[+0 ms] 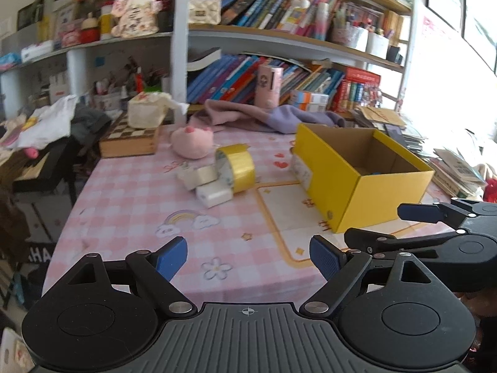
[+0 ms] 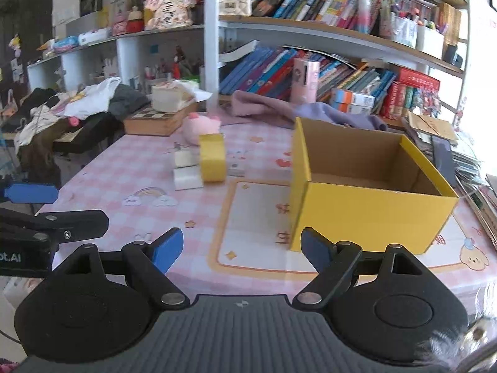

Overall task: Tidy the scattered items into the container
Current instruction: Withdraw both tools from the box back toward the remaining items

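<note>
The left gripper [image 1: 248,259], a black two-finger tool with blue pads, is hovering over the near edge of a table covered in a pink checked cloth [image 1: 130,205], its jaws standing wide apart with nothing between them. The right gripper [image 2: 239,248] is hanging just beside it, equally wide and equally empty; in the left wrist view it is showing at the right edge [image 1: 388,225].

An open yellow cardboard box [image 2: 366,211] is sitting on the right half of the table, just ahead of the right gripper. Its floor is mostly hidden by the walls, so whether anything lies in it cannot be told.

The scattered items are lying in a cluster near the table's middle, left of the box and apart from it: a roll of yellow tape [image 1: 237,168] standing on edge, leaning against a roll of clear tape [image 1: 197,175] and a small white block [image 1: 214,195]. A pink plush toy [image 1: 192,141] is sitting just behind them.
</note>
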